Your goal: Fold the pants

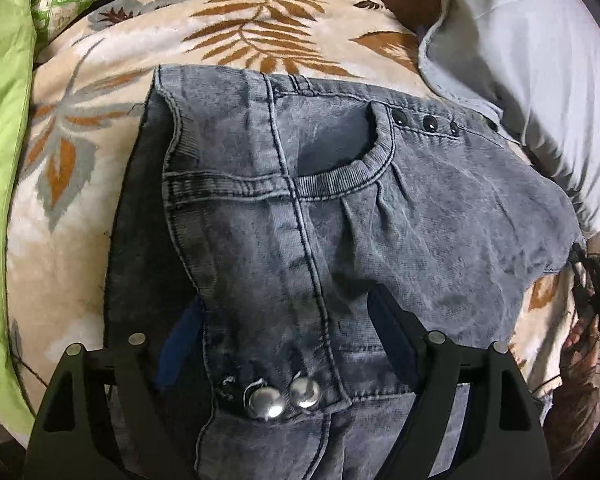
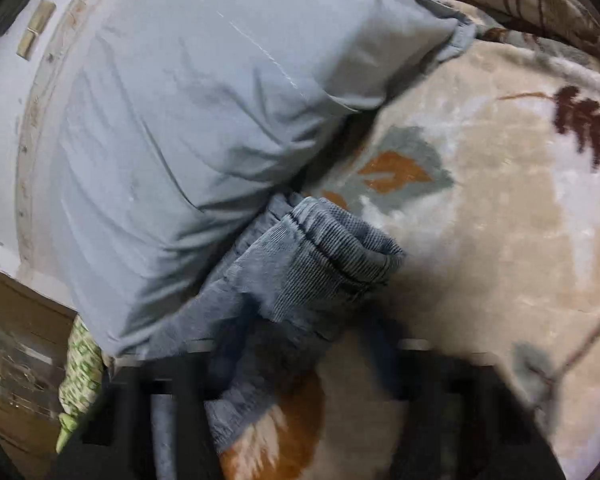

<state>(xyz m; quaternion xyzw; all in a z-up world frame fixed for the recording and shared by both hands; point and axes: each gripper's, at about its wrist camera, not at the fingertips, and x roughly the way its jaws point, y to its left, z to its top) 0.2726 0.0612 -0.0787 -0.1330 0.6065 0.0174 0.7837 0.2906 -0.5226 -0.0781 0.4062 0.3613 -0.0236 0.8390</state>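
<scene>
Directly beneath the left wrist camera, the left gripper (image 1: 288,344) is seen with its two black fingers spread wide, one on each side of the waistband of the grey washed-denim pants (image 1: 340,208). No pad is seen pressing on the cloth, so nothing is judged to be held. Two round silver snap buttons (image 1: 284,396) lie between the fingers, close to the camera. The pants are spread flat on the cream fleece blanket with brown and grey leaf print (image 1: 112,92), and their long axis is judged to run away from the gripper toward the far edge. A pale grey pillow (image 1: 540,80) is touched by the right side of the pants, and a lime green cloth (image 1: 0,160) is seen at the left.

At the right wrist camera, the right gripper (image 2: 296,412) is blurred; its fingers are judged to be drawn nearly together, with a fold of denim running down between them. Whether that fold is actually pinched cannot be told. A ribbed grey cuff (image 2: 332,248) of the pants (image 2: 260,308) is shown bunched against the pillow (image 2: 200,120). This cuff end is not shown in the left view; the waistband and buttons are not shown here. The blanket (image 2: 500,240) is bare at the right.

The right gripper is judged the nearer to the cuff end, the left to the waistband.
</scene>
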